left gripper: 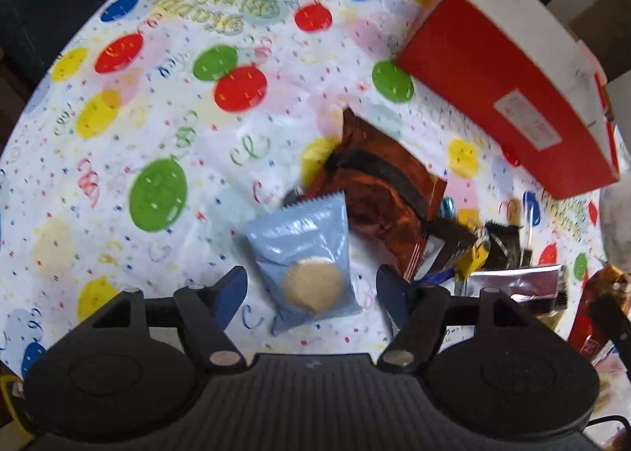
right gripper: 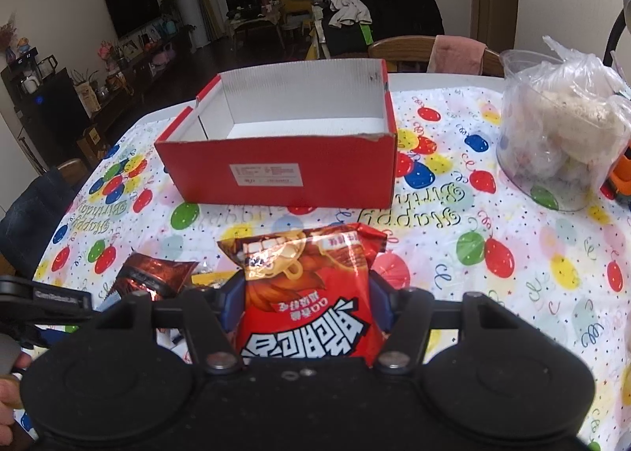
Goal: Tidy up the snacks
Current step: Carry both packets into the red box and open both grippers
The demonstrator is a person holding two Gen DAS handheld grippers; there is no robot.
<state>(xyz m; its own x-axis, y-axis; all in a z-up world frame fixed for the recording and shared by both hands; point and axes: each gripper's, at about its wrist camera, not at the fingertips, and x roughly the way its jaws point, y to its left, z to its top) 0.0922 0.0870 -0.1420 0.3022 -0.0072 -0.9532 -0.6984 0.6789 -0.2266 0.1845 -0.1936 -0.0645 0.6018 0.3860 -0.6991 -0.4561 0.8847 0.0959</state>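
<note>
Jaws of left gripper (left gripper: 311, 287) wide apart around a blue cookie packet (left gripper: 305, 265) on the tablecloth (left gripper: 157, 127). Right gripper (right gripper: 305, 295) clamps a red snack bag (right gripper: 307, 289), with the red box (right gripper: 284, 143) beyond it.

Probably a home: television (right gripper: 132, 5), dining table (right gripper: 493, 254).

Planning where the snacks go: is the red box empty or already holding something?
Empty as far as visible: the red box is open-topped, showing bare white walls and floor; its near corner is hidden.

An open red cardboard box (right gripper: 276, 171) stood empty; a glossy red snack bag (right gripper: 307, 293) hung upright, and a pale-blue biscuit packet (left gripper: 305, 265) lay flat.
</note>
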